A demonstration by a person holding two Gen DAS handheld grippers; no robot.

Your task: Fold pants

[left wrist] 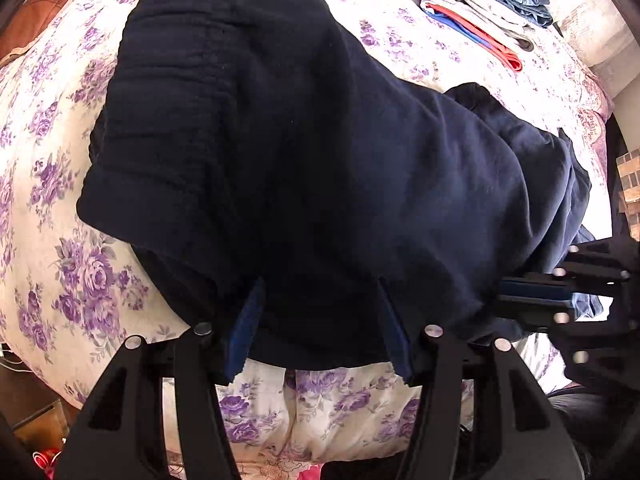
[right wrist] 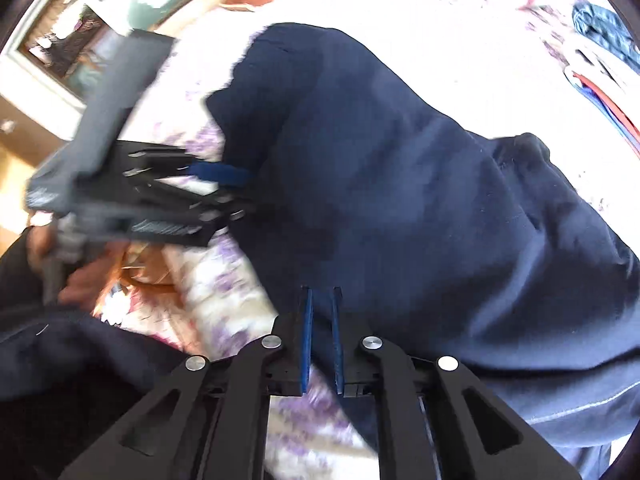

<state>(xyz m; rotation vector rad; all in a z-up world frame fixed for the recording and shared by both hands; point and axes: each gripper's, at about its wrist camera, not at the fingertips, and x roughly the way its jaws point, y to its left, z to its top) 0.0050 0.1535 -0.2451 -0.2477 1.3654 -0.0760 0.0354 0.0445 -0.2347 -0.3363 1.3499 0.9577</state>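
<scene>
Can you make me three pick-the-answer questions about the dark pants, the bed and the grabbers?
1. Where is the folded clothes pile?
A. on the bed's far side
B. on the floor
C. under the pants

2. What colour are the sheet's flowers?
A. green
B. purple
C. orange

3. How does the right gripper stand?
A. wide open
B. out of view
C. nearly shut

Answers: 1 A, it lies beyond the navy pants. 2 B, purple blooms on cream. 3 C, its pads are nearly together at the pants' edge.
</scene>
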